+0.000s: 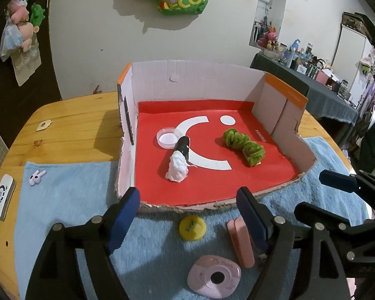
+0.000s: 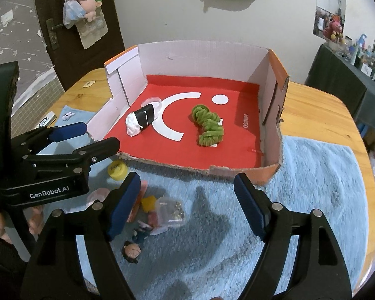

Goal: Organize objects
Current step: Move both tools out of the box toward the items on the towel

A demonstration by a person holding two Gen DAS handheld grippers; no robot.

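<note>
A cut-down cardboard box (image 1: 200, 80) with a red floor stands on a blue towel (image 1: 70, 190). Inside it lie a clear round dish (image 1: 169, 138), a black-and-white figure (image 1: 178, 161) and a green fuzzy bundle (image 1: 242, 145). My left gripper (image 1: 187, 218) hovers open before the box's torn front edge, above a yellow disc (image 1: 192, 227) and a pink block (image 1: 241, 242), gripping nothing. My right gripper (image 2: 187, 207) is open too, over bare towel beside a clear pot of gold bits (image 2: 171, 210) and a small doll (image 2: 132, 250). Each gripper shows at the edge of the other's view.
A pink rounded case (image 1: 213, 276) lies near the front. A bunny clip (image 1: 36, 176) and a white device (image 1: 2, 196) sit at the towel's left edge on the wooden table (image 1: 70, 122). A dark-clothed side table (image 1: 312, 87) stands to the right; a wall is behind.
</note>
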